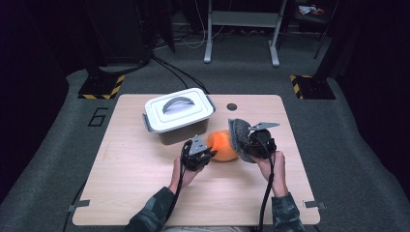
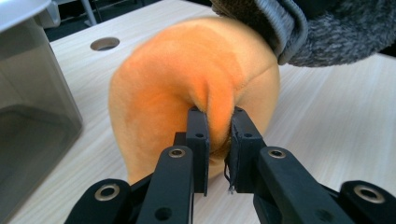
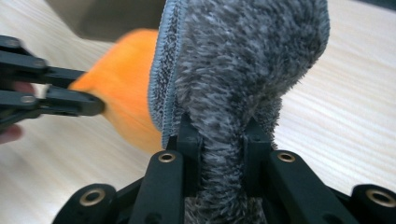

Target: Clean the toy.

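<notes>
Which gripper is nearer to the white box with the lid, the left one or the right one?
Left. The left gripper, pinching the orange plush, sits just in front of the white lidded box; the right gripper, clamping the grey cloth, is farther right.

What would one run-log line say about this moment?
left gripper: shut on orange plush | right gripper: shut on grey cloth | lidded box: closed, behind

This is a recording lab: a wooden desk (image 1: 145, 193) stands on grey carpet (image 1: 58, 159), with hazard-striped stand bases (image 1: 101, 87), floor cables (image 1: 179, 72) and dark surroundings.
</notes>
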`<action>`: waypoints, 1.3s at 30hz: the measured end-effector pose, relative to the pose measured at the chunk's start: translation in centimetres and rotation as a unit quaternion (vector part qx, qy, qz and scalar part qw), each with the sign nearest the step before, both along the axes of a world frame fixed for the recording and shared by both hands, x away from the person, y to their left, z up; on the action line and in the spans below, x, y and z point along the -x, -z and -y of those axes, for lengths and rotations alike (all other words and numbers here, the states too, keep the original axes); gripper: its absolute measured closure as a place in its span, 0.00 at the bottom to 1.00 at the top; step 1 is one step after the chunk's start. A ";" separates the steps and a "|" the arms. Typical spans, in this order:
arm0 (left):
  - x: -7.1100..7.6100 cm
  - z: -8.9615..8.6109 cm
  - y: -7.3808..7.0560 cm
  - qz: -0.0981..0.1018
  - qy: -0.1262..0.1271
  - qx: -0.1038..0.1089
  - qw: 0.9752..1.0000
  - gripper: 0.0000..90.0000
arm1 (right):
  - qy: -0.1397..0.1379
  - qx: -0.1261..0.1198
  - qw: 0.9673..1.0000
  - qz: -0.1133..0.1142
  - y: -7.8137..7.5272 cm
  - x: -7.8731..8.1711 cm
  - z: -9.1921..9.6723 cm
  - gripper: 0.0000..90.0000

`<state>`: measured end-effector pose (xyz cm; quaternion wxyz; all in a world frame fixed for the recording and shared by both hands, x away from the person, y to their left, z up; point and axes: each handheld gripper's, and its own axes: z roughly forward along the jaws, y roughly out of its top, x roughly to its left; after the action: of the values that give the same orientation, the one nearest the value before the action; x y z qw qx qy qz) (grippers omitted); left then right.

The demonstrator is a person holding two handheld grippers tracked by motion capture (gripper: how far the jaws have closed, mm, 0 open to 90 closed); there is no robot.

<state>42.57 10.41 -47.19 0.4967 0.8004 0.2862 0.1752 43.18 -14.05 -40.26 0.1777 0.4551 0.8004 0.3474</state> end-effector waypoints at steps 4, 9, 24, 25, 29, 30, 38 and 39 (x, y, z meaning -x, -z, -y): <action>-0.2 0.0 0.0 -0.014 -0.003 0.009 1.000 0.89 | -0.022 -0.005 1.000 0.011 -1.0 0.7 -0.9 0.83; -0.4 0.0 0.0 -0.023 -0.003 0.007 1.000 0.88 | -0.044 -0.001 0.999 0.017 -1.4 0.7 -2.6 0.83; -1.0 -0.3 0.5 -0.038 -0.017 0.012 0.999 0.87 | -0.017 0.036 0.999 0.015 0.4 -0.8 -3.3 0.83; -1.0 -0.3 0.6 -0.041 -0.019 0.016 0.999 0.87 | -0.012 0.036 0.999 0.014 0.6 -0.9 -3.0 0.83; -1.1 -0.3 0.6 -0.039 -0.021 0.015 0.999 0.87 | 0.010 0.039 0.999 0.008 1.2 -1.4 -1.8 0.84; -1.1 -0.3 0.7 -0.041 -0.022 0.017 0.999 0.87 | 0.014 0.040 0.999 0.006 1.3 -1.6 -1.5 0.83; -1.2 -0.4 0.8 -0.045 -0.024 0.013 0.999 0.86 | 0.051 0.043 0.997 -0.032 3.8 -3.0 0.8 0.84; -1.2 -0.4 0.8 -0.043 -0.025 0.014 0.999 0.86 | 0.053 0.041 0.997 -0.036 4.1 -3.1 0.9 0.84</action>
<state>43.75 10.77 -47.98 0.4909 0.7926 0.3298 0.1484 46.31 -15.00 -44.36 0.1853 0.5013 0.7948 0.2874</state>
